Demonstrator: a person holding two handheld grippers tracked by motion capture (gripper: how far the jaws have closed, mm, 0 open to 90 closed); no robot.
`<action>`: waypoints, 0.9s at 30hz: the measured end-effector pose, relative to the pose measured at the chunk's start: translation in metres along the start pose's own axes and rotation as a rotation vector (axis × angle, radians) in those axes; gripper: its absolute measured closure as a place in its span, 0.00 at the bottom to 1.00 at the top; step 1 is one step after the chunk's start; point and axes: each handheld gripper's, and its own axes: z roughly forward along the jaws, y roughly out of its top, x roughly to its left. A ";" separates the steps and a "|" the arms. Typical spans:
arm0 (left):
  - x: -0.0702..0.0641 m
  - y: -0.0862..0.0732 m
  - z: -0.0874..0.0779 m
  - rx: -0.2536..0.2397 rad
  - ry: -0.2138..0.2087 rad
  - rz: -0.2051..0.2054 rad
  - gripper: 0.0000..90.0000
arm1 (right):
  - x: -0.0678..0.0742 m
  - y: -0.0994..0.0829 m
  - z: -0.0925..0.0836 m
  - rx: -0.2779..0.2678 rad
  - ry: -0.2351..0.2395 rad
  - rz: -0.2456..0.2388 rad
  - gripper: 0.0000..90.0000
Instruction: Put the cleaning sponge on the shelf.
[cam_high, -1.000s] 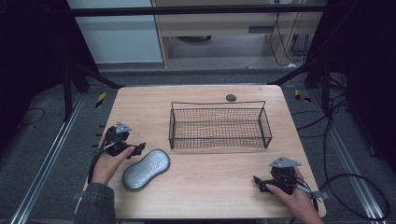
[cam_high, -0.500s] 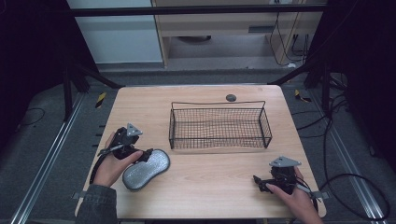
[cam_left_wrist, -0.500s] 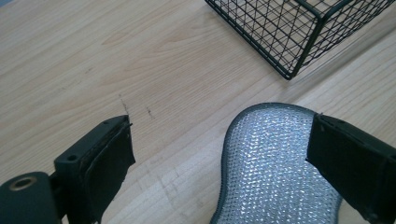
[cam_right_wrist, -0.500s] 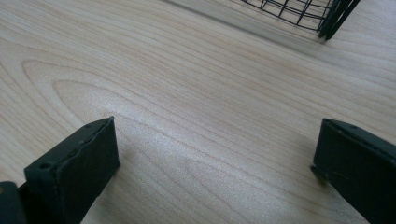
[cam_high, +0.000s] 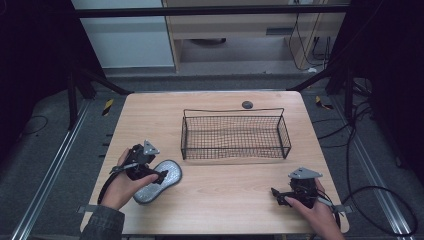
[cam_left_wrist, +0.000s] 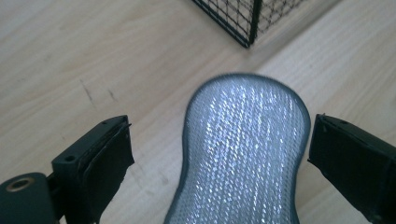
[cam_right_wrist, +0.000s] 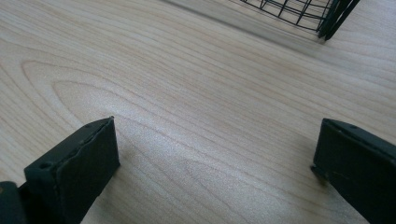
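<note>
While on the table, one sponge (cam_high: 157, 181), one wire basket (cam_high: 234, 134), two hand-held grippers.

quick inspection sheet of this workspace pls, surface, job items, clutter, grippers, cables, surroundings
surface: light wooden table, a few faint scuff marks in the left gripper view.
job's things: grey silvery sponge pad lying flat near the table's front left; black wire basket with nothing in it, at the table's middle.
clutter: small dark round thing behind the basket, near the far edge.
grippers: left gripper open, its jaws have just been opening and stand either side of the pad, pads clear of it; right gripper open over bare wood at front right.
cables: black cable loops on the floor to the right.
surroundings: dark frame posts, grey floor, pale cabinet behind.
</note>
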 end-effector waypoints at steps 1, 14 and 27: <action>-0.001 -0.002 -0.001 0.010 -0.017 0.009 0.06 | 0.000 0.000 0.000 0.000 0.000 -0.001 0.00; 0.000 -0.009 0.013 0.161 -0.066 0.065 0.05 | 0.000 0.000 0.000 -0.001 -0.002 0.002 0.00; 0.000 -0.009 0.036 0.233 -0.132 0.086 0.04 | 0.000 0.000 0.000 -0.001 -0.002 0.001 0.00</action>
